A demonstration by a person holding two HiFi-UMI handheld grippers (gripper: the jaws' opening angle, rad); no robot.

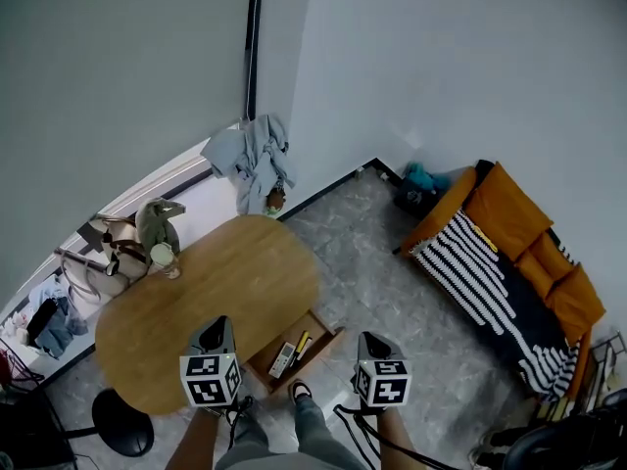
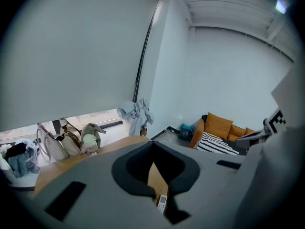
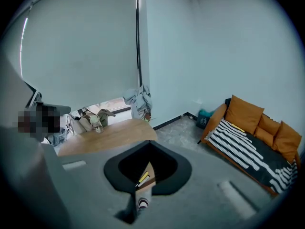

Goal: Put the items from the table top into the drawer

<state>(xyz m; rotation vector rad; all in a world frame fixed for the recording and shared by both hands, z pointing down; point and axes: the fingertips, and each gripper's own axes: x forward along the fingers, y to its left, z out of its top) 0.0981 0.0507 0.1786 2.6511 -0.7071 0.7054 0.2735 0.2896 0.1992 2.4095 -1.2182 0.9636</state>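
Wood table carries just a pale-lidded bottle, upright at its far edge, ahead & to the left of L gripper, which is nearer than R gripper. Both sets of jaws pinched together, nothing in them. Open drawer sits below, btwn the two, w/ remote & yellow pen inside. Bags just behind bottle may crowd the reach.

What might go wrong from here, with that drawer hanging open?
The drawer stands open right by the person's shoe, so a step forward might knock it. The green-lidded bottle sits at the table's far edge beside the bags; a long reach could tip it off. The left gripper and right gripper are shut and empty, so they must open before grabbing.
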